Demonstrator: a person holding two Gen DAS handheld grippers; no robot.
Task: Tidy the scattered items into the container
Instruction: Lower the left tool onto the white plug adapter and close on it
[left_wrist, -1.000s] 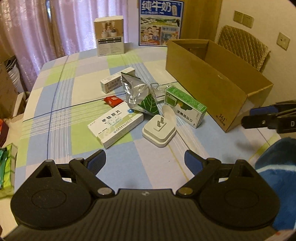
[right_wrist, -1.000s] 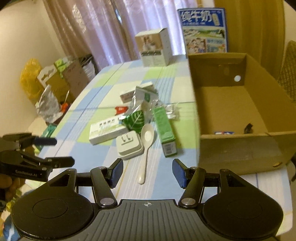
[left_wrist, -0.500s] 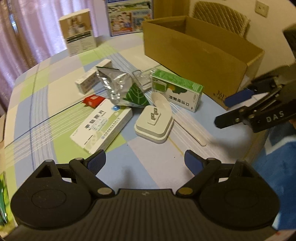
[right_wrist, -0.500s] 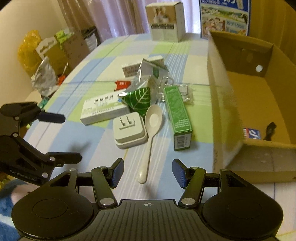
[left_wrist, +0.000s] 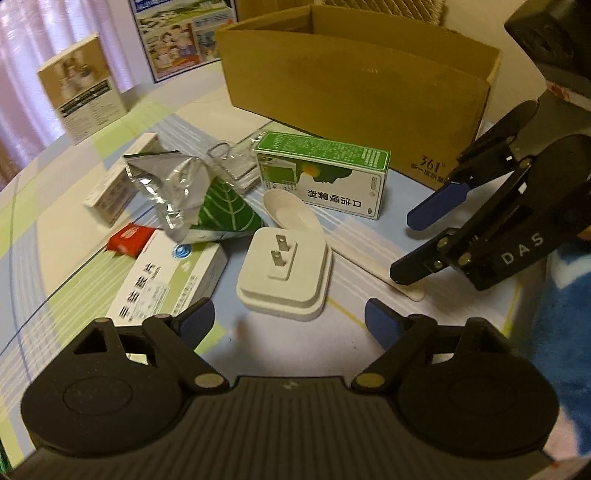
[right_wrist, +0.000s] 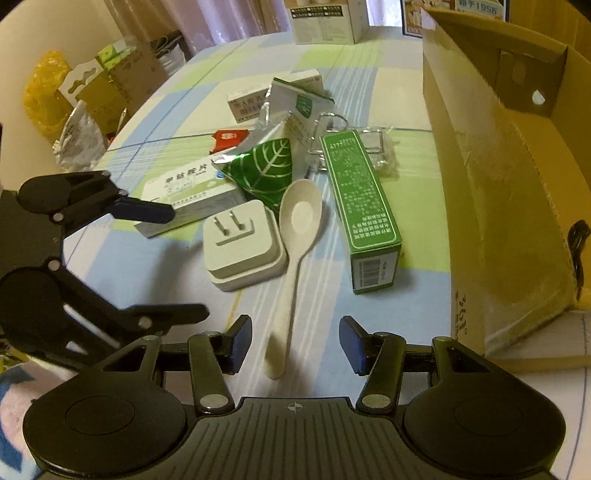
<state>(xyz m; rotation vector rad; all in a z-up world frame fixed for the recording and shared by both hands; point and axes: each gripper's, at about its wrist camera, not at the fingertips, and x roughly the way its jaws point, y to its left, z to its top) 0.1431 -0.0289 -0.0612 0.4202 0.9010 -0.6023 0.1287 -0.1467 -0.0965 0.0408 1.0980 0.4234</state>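
Observation:
A pile of items lies on the checked tablecloth: a white plug adapter (left_wrist: 284, 275) (right_wrist: 243, 243), a white spoon (right_wrist: 295, 236) (left_wrist: 291, 214), a green box (left_wrist: 325, 173) (right_wrist: 360, 206), a foil leaf-print packet (left_wrist: 184, 192) (right_wrist: 264, 173), a long white medicine box (left_wrist: 166, 280) (right_wrist: 188, 192), a small red sachet (left_wrist: 129, 240). The cardboard box (left_wrist: 354, 81) (right_wrist: 498, 166) stands to the right. My left gripper (left_wrist: 290, 323) is open just short of the adapter. My right gripper (right_wrist: 295, 345) is open, straddling the spoon's handle end.
A second small white box (right_wrist: 255, 101) and a clear packet of metal clips (right_wrist: 354, 147) lie behind the pile. A tall printed carton (left_wrist: 85, 99) and a milk poster stand at the back. Bags and boxes (right_wrist: 74, 96) sit beyond the table's left edge.
Both grippers have moved closer to the pile and lower. The right gripper now has the spoon handle between its open fingers. The left has neared the adapter.

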